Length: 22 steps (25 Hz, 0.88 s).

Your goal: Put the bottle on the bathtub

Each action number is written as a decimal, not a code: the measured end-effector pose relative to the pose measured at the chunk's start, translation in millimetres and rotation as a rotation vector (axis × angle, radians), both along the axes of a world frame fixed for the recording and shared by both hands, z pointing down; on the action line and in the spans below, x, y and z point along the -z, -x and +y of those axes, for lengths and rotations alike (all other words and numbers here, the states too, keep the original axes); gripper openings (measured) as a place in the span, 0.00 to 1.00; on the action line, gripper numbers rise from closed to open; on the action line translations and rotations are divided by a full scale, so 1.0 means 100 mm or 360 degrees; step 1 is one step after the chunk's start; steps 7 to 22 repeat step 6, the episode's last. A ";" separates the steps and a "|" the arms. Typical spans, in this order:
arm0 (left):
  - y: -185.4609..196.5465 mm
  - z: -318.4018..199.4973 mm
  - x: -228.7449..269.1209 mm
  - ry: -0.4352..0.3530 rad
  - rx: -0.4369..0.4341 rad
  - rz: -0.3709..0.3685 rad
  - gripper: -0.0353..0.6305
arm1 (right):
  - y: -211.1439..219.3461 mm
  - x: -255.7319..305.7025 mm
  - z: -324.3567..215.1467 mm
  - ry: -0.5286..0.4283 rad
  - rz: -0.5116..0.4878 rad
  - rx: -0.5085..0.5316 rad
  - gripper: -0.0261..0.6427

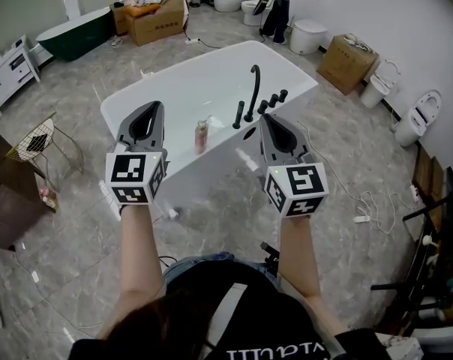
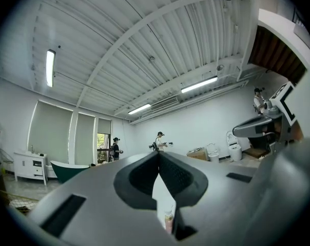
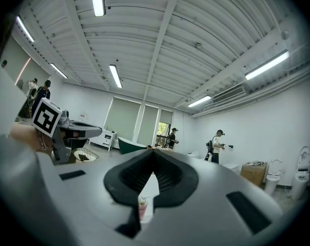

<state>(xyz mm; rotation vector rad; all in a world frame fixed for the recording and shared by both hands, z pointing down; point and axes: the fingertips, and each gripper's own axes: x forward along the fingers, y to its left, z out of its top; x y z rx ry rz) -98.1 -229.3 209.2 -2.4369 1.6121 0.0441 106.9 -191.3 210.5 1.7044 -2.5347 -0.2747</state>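
Bathroom-fixtures showroom
White freestanding bathtub (image 1: 204, 88), dark green tub (image 1: 76, 30), white ceramic toilets (image 1: 307, 36), brown cardboard boxes (image 1: 346, 63) on grey tiled floor (image 1: 211, 227).

- A white freestanding acrylic bathtub (image 1: 211, 57) stands mid-floor, ahead of the person.
- A small pink plastic bottle (image 1: 201, 136) stands upright on the tub's near rim.
- A black metal faucet set (image 1: 250, 96) rises from the same rim, just right of the bottle.
- The left gripper (image 1: 154, 108) is left of the bottle and the right gripper (image 1: 265, 121) right of it, both apart from it.
- An open brown cardboard box (image 1: 157, 19) sits behind the tub.
- A dark green bathtub (image 1: 76, 30) lies left of that box, and a white wooden cabinet (image 1: 13, 66) further left.
- A white ceramic toilet (image 1: 309, 36) and a closed brown cardboard box (image 1: 346, 62) stand along the right wall.
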 end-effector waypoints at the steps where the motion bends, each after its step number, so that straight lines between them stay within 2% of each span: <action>1: 0.00 0.01 0.00 -0.0006 0.0002 -0.0016 0.07 | 0.01 0.01 0.00 -0.0004 0.0005 -0.0002 0.06; 6: -0.03 0.06 0.02 -0.0032 0.0020 -0.0107 0.07 | 0.03 0.02 0.03 -0.0020 0.0013 0.0001 0.06; 22: -0.03 0.06 0.02 -0.0032 0.0020 -0.0107 0.07 | 0.03 0.02 0.03 -0.0020 0.0013 0.0001 0.06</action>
